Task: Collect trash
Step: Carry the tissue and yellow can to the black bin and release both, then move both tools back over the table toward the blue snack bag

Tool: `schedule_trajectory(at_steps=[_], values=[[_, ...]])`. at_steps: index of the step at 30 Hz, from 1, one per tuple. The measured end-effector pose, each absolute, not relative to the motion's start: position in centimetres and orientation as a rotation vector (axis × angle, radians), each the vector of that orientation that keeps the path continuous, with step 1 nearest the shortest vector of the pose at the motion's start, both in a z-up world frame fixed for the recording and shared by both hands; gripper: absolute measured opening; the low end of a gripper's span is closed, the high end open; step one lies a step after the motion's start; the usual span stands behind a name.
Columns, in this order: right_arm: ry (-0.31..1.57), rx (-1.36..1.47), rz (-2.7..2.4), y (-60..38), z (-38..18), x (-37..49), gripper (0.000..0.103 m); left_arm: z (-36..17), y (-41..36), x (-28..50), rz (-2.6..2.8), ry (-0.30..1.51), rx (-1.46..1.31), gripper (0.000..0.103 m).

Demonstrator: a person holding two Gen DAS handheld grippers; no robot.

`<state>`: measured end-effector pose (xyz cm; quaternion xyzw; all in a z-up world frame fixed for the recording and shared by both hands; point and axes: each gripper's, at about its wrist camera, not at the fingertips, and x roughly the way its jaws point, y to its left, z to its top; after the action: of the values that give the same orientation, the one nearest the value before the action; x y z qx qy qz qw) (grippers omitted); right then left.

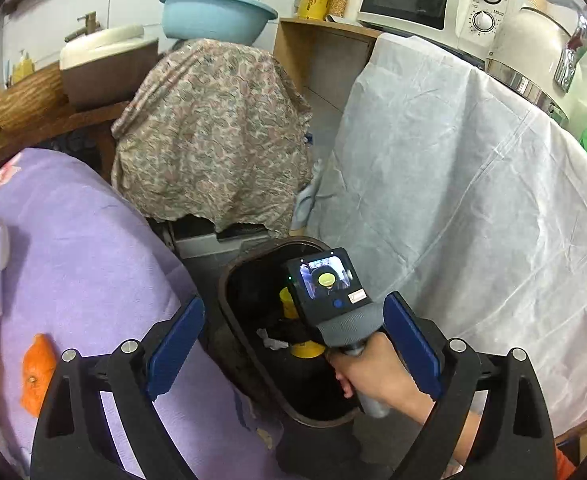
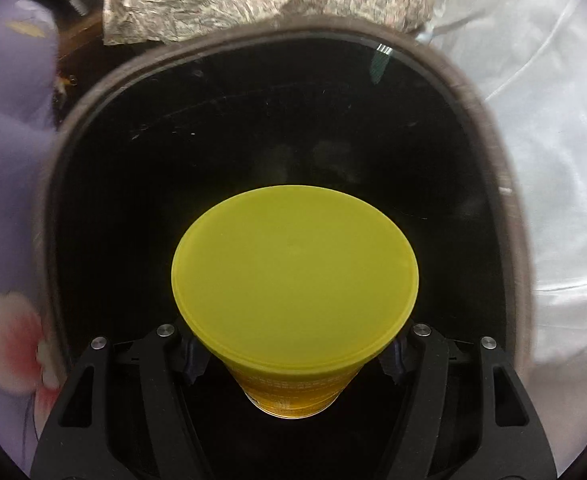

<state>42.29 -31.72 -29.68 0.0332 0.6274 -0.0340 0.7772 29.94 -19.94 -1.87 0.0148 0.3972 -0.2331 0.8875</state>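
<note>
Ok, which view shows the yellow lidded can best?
The right wrist view: the yellow lidded can fills the centre, clamped in the right gripper above the dark bin. The left wrist view shows only yellow slivers behind that gripper's body.

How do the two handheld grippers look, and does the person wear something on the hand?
The left gripper has a black frame with silver bolts and flat blue fingers. The right gripper has the same black frame and silver bolts, and in the left wrist view its back carries a small screen and a grey padded grip. The hand is bare, with no sleeve visible.
</note>
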Motion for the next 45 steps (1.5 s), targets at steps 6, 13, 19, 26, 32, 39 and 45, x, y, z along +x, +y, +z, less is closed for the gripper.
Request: schedule_trajectory(at_steps=[6,13,19,26,32,39,45], values=[[1.399,0.026,-0.107,-31.7,-32.1,44.3,0.066,-1.3,-19.5,28.6,-0.483,0.804,0.067,0.09],[1.382,0.138,-0.1,-32.8,-32.0,44.1,0.072,-1.4,-19.1,27.9,-0.482,0.802,0.079,0.09],[1.31,0.154,-0.062,-33.1,-28.3,42.2,0.072,-1.5,-19.0,27.1,-0.497,0.81,0.069,0.09],[1.197,0.228,-0.019,-34.2,-23.4,38.8,0.073,-1.3,-18.0,25.6,-0.49,0.793,0.065,0.091],[1.06,0.234,-0.009,-33.9,-18.5,32.8,0.074,-1.3,-15.7,23.6,-0.464,0.781,0.048,0.091],[0.853,0.149,0.062,-30.7,-11.3,25.9,0.086,-1.1,-10.7,20.6,-0.373,0.745,0.01,0.093],[0.768,0.16,0.249,-25.9,-7.3,22.8,0.086,-1.5,-4.4,17.9,-0.235,0.721,-0.055,0.094]])
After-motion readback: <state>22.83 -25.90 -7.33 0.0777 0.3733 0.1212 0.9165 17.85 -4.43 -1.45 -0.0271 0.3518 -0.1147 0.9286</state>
